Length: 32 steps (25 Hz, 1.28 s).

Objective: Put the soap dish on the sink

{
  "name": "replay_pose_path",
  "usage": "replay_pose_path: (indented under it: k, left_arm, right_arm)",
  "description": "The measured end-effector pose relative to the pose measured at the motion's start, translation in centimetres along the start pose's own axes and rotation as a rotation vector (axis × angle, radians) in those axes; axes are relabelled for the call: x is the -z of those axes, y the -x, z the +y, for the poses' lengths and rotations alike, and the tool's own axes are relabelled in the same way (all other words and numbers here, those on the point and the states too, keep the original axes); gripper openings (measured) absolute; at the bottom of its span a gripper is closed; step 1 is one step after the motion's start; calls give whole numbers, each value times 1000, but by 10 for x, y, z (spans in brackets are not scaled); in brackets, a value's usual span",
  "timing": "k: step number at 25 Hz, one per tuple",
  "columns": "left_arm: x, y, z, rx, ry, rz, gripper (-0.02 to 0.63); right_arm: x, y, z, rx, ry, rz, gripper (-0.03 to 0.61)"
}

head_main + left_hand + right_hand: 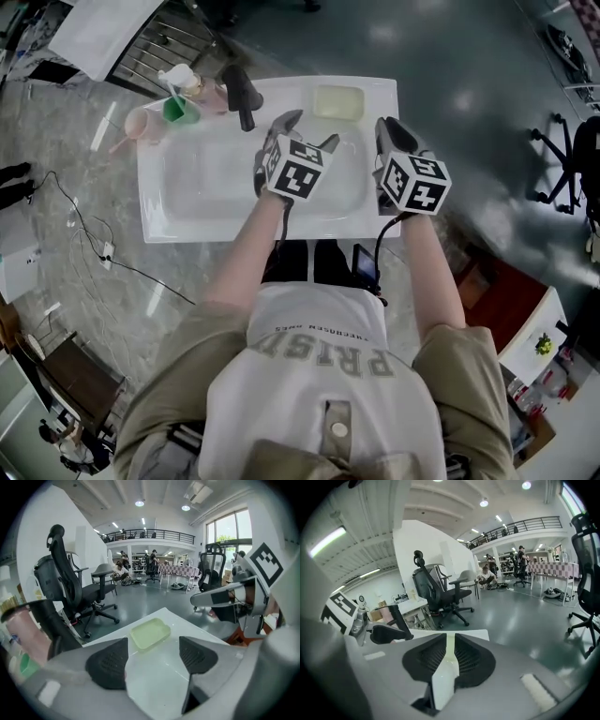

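The pale yellow-green soap dish (pixel 338 101) lies flat on the back right corner of the white sink (pixel 155 202), with nothing in it. The left gripper view shows the soap dish (pixel 150 633) just beyond the jaws. My left gripper (pixel 309 129) hovers over the basin, short of the dish, its jaws wide apart around nothing (pixel 152 656). My right gripper (pixel 389 127) hangs over the sink's right rim, beside the dish and apart from it. In the right gripper view its pads (pixel 450 656) leave only a narrow slit, with nothing between them.
A black faucet (pixel 241 94) stands at the sink's back edge. A green cup (pixel 181 110) and a pink cup (pixel 141 124) sit at the back left corner. Black office chairs (pixel 70 588) stand on the grey floor behind the sink. Cables trail at the left (pixel 89 239).
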<state>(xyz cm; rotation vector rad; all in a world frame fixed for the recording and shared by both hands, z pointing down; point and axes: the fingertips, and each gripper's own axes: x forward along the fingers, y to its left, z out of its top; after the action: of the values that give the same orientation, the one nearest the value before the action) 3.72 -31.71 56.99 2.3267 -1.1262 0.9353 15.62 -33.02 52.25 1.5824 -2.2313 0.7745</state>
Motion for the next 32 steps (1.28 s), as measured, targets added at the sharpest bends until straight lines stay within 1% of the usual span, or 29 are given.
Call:
replay_pose_path:
  k: [4,9,12,15,17,19,20,21,25,29,32]
  left_arm:
    - [-15,26,-3,-33,6,-92,296]
    - [-34,61,-10,-27,10,-194,210]
    - [-44,83,-14,-42,4,-243,155]
    - [-54,104,-15,-78,4,-307,118]
    - [-59,117,-15,-100,12,-349,109]
    - [-61,127,-15,-111,18,-385,89]
    - [-61,131,-16,-112,16,-405,67]
    - [-61,135,-17,-111,11,-425,49]
    - [-62,150,-19,-123,-16,-482,12]
    - [-66,168,-24,-122,-26,-547,8]
    - [-73,187,-29,-123,-25,-629,6]
  right_arm:
    - [-16,25,13,-5,48,-79,44]
    - [-30,54,30,-4,107,-152,34]
    - [-38,73,39,0,155,-195,21]
    - [-43,88,47,1,186,-231,15]
    - [-45,96,49,3,200,-247,12]
    - [-46,103,52,0,203,-258,8]
    - [-46,106,54,-7,200,-262,5]
    - [-46,109,56,-16,193,-266,6]
    - [-47,121,60,-35,175,-291,5]
    - [-50,133,65,-35,146,-324,5]
    - [-54,146,67,-22,123,-358,5]
